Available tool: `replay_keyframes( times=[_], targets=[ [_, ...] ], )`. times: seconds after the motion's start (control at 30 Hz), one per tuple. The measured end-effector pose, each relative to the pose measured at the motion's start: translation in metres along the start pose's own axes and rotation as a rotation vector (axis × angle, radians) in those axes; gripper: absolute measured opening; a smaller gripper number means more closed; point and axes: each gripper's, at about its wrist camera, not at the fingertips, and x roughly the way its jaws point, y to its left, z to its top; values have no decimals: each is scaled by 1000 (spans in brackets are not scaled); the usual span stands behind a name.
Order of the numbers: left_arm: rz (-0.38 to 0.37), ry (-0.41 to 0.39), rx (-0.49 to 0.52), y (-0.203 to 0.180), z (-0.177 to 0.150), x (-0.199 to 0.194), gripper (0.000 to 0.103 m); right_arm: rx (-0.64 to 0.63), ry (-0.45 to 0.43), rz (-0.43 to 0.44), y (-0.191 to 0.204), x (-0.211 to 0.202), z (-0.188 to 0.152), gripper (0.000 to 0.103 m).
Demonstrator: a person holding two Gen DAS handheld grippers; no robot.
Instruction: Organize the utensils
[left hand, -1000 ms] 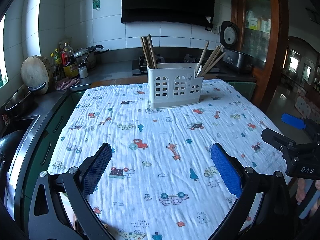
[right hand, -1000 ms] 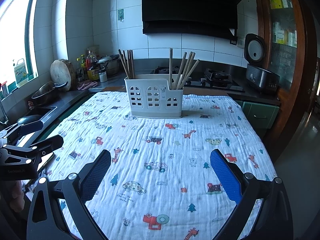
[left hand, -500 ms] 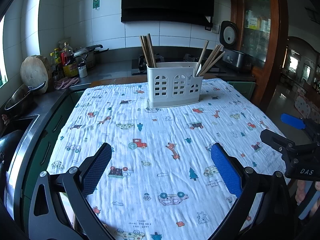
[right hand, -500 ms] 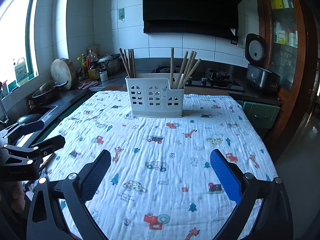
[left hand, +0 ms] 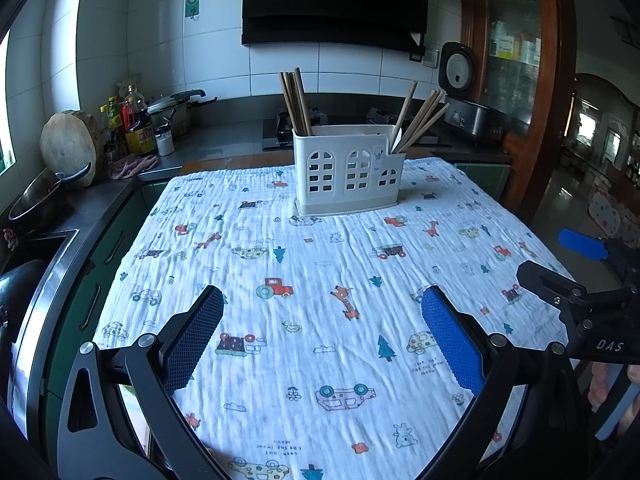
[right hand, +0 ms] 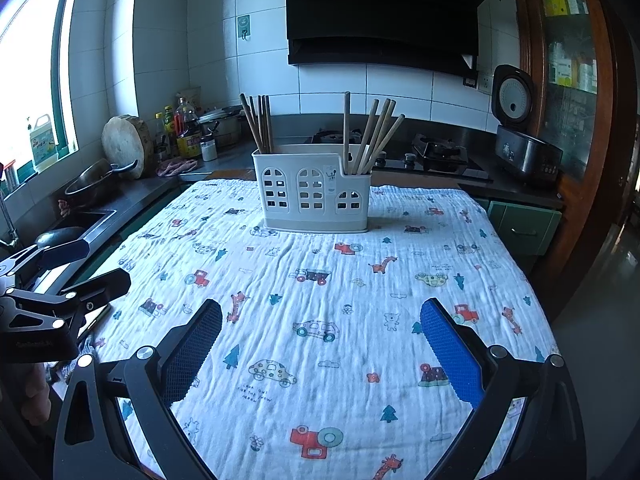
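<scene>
At the far end of the table, on the white cartoon-printed cloth [left hand: 320, 280], stands the white plastic utensil holder with arched window cut-outs [left hand: 347, 170]. It is upright, and two bunches of brown wooden chopsticks stick out of it: one bunch [left hand: 295, 100] in its left end, nearly vertical, and another bunch [left hand: 420, 118] in its lower right compartment, fanned and leaning right. The left gripper [left hand: 322, 336] hovers over the near part of the cloth, its blue-padded jaws spread wide with nothing between them. The right gripper [right hand: 320, 350] hangs likewise, jaws wide apart and empty. Both are well apart from the holder. A black rice cooker [right hand: 520, 136] sits on the counter behind.
</scene>
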Motion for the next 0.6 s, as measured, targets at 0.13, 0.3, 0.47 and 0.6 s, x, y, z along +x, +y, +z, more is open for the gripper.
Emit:
replay_keyframes(
  times=[0.13,0.3,0.47,0.6],
  targets=[
    [0,2,0,0,0,0,98,1,1,5,0,0,-1,96],
    [-1,2,0,0,0,0,98,6,2,6,-1,0,-1,96],
    [-1,1,0,0,-1,-1,98,7,-1,6,-1,0,-1,96],
    [1,1,0,0,-1,0,98,5,0,5,-1,-1,-1,96]
  ],
)
